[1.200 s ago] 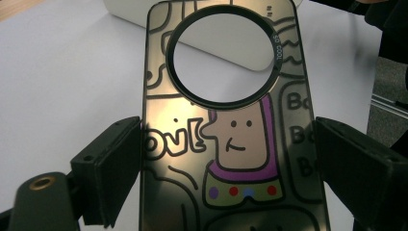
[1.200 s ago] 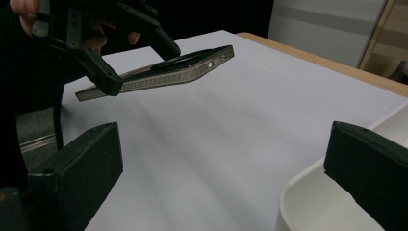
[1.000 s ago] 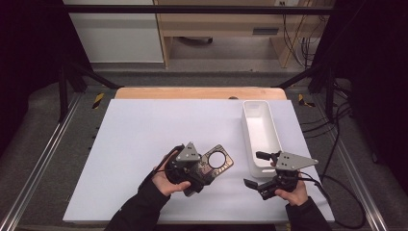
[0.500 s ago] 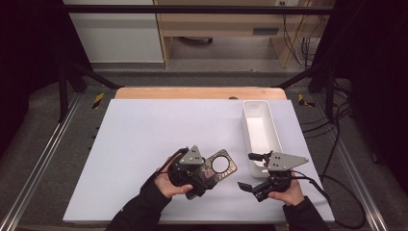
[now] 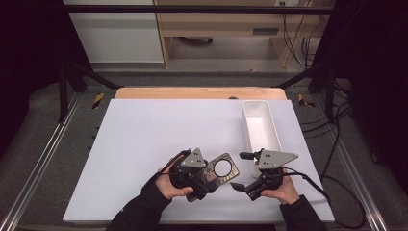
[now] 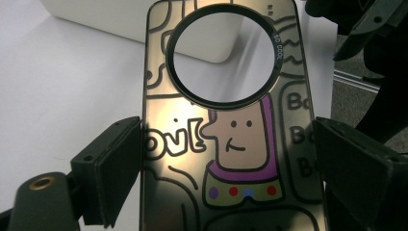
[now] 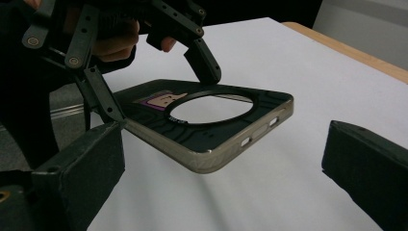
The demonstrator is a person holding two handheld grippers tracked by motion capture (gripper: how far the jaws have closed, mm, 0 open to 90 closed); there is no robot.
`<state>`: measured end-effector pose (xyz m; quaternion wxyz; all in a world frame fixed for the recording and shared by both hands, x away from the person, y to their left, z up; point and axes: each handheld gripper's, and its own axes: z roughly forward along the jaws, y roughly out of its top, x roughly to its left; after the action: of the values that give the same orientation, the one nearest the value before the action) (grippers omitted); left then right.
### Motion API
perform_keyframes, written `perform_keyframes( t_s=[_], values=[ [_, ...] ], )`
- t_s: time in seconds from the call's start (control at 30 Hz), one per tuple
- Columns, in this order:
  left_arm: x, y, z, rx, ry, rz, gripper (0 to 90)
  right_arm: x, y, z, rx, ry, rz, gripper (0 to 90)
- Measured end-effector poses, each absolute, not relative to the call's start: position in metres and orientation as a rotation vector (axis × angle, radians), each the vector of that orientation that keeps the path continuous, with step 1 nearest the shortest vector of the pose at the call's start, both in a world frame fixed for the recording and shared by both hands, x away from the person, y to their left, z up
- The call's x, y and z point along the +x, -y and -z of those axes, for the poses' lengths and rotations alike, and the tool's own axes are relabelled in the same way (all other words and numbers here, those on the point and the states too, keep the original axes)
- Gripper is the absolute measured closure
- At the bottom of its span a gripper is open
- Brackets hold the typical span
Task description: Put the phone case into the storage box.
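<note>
A dark phone case (image 5: 222,169) with a cartoon figure and a large round cutout hangs just above the white table. My left gripper (image 5: 210,174) is shut on it: in the left gripper view both pads (image 6: 118,163) press on the long edges of the case (image 6: 226,144). My right gripper (image 5: 242,171) stands open just right of the case's free end. In the right gripper view its jaws (image 7: 226,192) are wide apart with nothing between them, and the case (image 7: 211,134) floats a short way ahead, held by the left gripper (image 7: 154,82).
A long white tray (image 5: 260,127) lies at the right of the white table top (image 5: 159,125), just beyond my right gripper. A wooden strip (image 5: 192,93) runs along the far edge. Cables trail off to the right of the table.
My right gripper has moved a little left, towards the case's free end. The left gripper and the case have stayed where they were.
</note>
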<state>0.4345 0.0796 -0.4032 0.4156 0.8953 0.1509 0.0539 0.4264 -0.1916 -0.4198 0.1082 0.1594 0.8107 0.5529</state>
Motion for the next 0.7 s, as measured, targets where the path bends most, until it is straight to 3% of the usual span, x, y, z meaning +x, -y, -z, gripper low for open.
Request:
perform_keyframes(
  t_s=[0.7],
  values=[
    [0.431,-0.08,0.4,2.253,-0.316,-0.114,11.5,0.434,0.179,0.419,0.373,-2.466,-1.594,2.5]
  ],
)
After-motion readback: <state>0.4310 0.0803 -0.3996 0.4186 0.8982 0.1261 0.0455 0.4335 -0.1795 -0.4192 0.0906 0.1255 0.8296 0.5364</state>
